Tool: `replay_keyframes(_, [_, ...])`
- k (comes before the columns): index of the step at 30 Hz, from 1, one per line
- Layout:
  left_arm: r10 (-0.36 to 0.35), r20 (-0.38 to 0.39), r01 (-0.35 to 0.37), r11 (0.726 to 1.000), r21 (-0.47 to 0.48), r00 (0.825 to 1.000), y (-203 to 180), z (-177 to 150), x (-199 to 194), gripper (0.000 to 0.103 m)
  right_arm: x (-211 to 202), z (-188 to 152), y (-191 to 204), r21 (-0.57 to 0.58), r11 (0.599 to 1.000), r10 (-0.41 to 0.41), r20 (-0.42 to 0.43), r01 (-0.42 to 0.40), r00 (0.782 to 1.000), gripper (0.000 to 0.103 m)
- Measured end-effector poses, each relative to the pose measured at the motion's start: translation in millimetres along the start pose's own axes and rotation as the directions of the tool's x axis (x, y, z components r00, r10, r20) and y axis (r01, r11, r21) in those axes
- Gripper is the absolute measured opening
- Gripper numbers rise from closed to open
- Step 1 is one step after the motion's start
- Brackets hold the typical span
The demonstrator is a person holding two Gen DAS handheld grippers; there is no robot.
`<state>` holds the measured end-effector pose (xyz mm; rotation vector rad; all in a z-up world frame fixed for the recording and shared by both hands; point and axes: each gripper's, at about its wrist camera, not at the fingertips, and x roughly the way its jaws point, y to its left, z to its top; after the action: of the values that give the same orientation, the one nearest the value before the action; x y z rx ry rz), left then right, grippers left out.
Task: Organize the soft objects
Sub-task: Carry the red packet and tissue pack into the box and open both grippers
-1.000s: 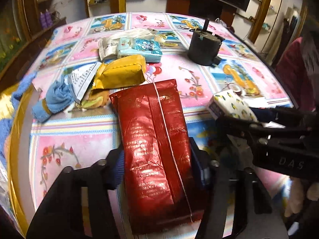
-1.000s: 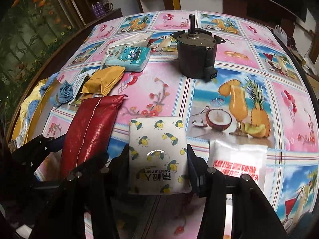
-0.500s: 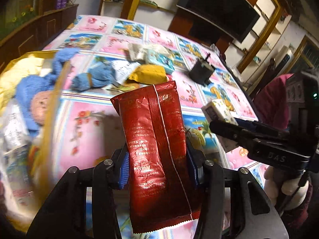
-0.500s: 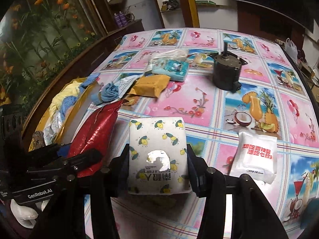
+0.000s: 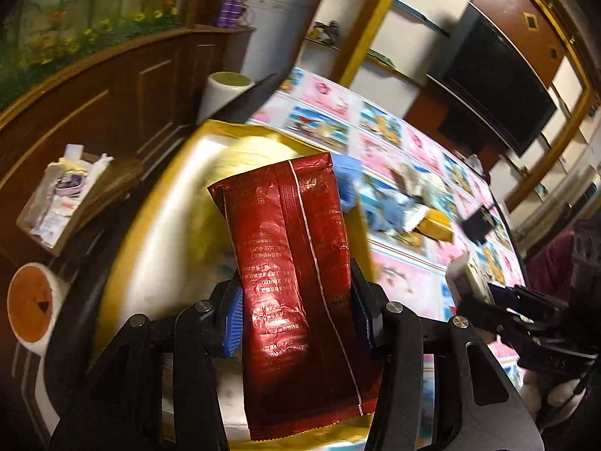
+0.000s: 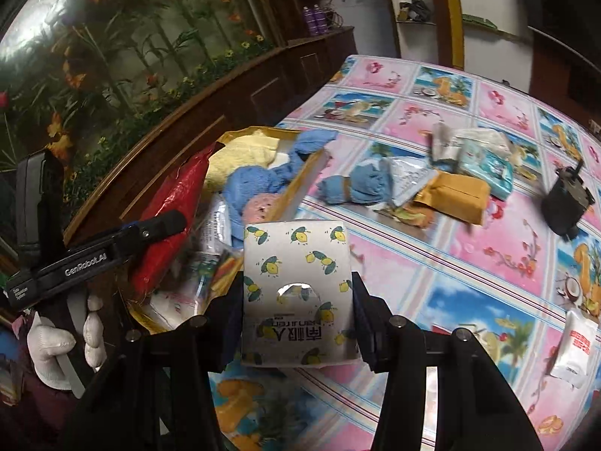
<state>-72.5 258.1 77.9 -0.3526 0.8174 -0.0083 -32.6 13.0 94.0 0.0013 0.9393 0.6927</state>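
Right wrist, left tongs [image 6: 165, 225] marked "GenRobot.AI"

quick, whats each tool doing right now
Left tool: shut on the red foil pouch.
Right tool: shut on the lemon-print tissue pack.

You see the red pouch [image 5: 296, 282] is glossy, crinkled foil. The lemon-print pack [image 6: 296, 293] looks like smooth soft plastic. At the upper right of the right wrist view, the tablecloth [image 6: 432, 263] shines like vinyl, and the blue towel [image 6: 357, 184] seems matt knitted cloth.
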Motion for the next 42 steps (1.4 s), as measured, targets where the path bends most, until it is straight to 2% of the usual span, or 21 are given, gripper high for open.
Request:
replay_keyframes(5, [0.037, -0.003, -0.037, 0.999, -0.035, 0.999, 34, 11, 13, 0.047, 28, 15, 35, -0.05, 0.998, 0.041, -0.035, -0.043, 0.999, 0.051])
replay_keyframes(11, [0.069, -0.015, -0.069, 0.997, -0.017, 0.998, 45, 21, 26, 0.048, 59, 23, 68, -0.094, 0.994, 0.055, -0.078, -0.062, 0.995, 0.051])
replay_keyframes(15, [0.078, -0.063, -0.079, 0.997, -0.024, 0.995, 53, 18, 38, 0.054, 75, 26, 77, -0.107, 0.993, 0.045, -0.103, -0.056, 0.994, 0.051])
replay_keyframes(17, [0.06, -0.094, -0.064, 0.997, -0.04, 0.994, 57, 15, 46, 0.056, 81, 26, 80, -0.117, 0.992, 0.031, -0.112, -0.044, 0.993, 0.051])
replay_keyframes(21, [0.03, -0.072, -0.031, 0.999, -0.019, 0.997, 52, 10, 40, 0.056, 90, 27, 83, -0.131, 0.991, 0.004, -0.118, -0.019, 0.993, 0.051])
replay_keyframes(26, [-0.016, -0.056, 0.013, 0.999, -0.043, 0.998, 51, 6, 24, 0.056, 104, 27, 80, -0.115, 0.993, -0.018, -0.152, 0.001, 0.988, 0.051])
replay_keyframes(31, [-0.005, -0.016, 0.004, 0.999, -0.037, 1.0, 48, 4, 5, 0.056, 106, 24, 86, -0.137, 0.99, -0.042, -0.141, 0.022, 0.989, 0.053])
replay_keyframes(36, [0.004, 0.02, -0.003, 0.999, -0.037, 1.0, 43, 3, -13, 0.056, 105, 21, 91, -0.176, 0.983, -0.062, -0.107, 0.042, 0.992, 0.056])
replay_keyframes(42, [-0.022, 0.084, 0.025, 0.999, -0.042, 0.996, 32, 2, -39, 0.057, 76, 23, 83, -0.141, 0.99, -0.006, -0.021, 0.003, 1.0, 0.058])
